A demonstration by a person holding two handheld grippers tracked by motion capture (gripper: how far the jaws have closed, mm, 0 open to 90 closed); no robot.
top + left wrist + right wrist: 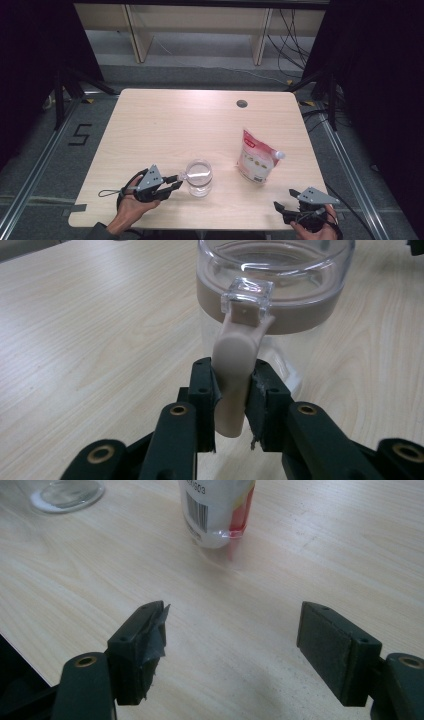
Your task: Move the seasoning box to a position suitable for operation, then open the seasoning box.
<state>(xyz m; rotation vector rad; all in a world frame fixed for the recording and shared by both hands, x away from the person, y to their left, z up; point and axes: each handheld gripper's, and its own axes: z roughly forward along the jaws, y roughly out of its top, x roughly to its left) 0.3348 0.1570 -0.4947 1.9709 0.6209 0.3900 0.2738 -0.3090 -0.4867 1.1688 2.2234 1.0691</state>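
High view: a clear, round jar [199,178] stands upright near the front edge of the desk [165,120], left of centre. Its wall is transparent, smooth plastic with a pale tan band below the rim. A clear square hinge block on the rim carries a tan clasp lever [183,176] with a rounded end. White contents lie at the jar bottom. To the right, well apart from the jar, a soft glossy pouch [256,161] stands upright, white with red and yellow print and a white spout cap at its upper right corner; the right gripper view shows a barcode on it.

The desk top is light wood-grain laminate with rounded corners and a round cable port near its far edge. It stands on grey floor between dark curtains, with pale shelving and loose cables behind. A figure 5 is taped on the floor at left.

Left tongs [172,186], held in a hand, are clenched on the clasp lever [232,385]; both black pads press its sides. Right tongs [281,208] rest released at the front right edge, pads wide apart above bare desk [235,645], gripping nothing
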